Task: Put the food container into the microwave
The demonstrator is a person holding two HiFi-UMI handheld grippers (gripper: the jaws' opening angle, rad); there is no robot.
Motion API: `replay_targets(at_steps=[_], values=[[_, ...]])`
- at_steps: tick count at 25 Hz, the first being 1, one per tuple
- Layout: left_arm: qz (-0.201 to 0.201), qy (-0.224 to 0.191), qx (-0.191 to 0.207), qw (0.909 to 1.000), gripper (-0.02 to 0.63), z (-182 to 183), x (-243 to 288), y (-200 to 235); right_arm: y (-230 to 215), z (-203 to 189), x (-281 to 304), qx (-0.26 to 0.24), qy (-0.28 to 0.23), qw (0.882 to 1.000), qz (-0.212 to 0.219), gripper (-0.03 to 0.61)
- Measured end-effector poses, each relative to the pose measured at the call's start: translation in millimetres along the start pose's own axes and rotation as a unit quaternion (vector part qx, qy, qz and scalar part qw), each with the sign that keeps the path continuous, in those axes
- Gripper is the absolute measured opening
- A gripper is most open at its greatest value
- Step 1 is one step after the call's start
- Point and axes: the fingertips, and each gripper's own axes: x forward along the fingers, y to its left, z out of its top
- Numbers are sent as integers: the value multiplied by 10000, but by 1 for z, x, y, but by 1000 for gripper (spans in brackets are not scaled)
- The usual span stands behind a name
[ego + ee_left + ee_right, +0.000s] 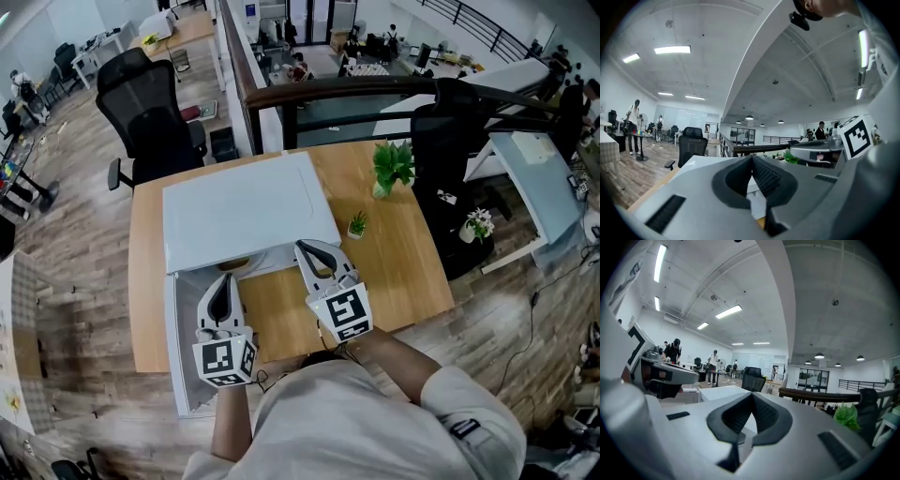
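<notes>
The white microwave (pixel 246 211) stands on the wooden table (pixel 403 262), and its door (pixel 184 347) is swung open toward me at the left. A small pale shape (pixel 235 265) shows in the mouth of its cavity; I cannot tell whether it is the food container. My left gripper (pixel 224 279) is held in front of the opening, jaws shut and empty. My right gripper (pixel 301 247) is at the opening's right corner, also shut with nothing in it. In the left gripper view the closed jaws (pixel 751 158) point level over the microwave's top (pixel 701 161).
A leafy plant (pixel 392 167) and a small potted plant (pixel 357 224) stand on the table right of the microwave. A black office chair (pixel 150 103) is behind the table, a dark railing (pixel 375 89) beyond it. The table's front edge is close to my body.
</notes>
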Motion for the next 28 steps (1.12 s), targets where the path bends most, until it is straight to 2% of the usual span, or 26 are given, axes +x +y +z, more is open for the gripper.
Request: replay_targets(at_steps=[5,17,28], values=[[-15,27,-6,10000,12,-1,-7,-9,4,-2,-10,-80,2,9999,112,3],[0,104,8,9999,12,-5,-17,-23,6,-7,-25,138,-9,9997,188,3],[159,119,-12,9998,12,-12,-24,-23,2,-9,-36,196,-75,9997,155,3]])
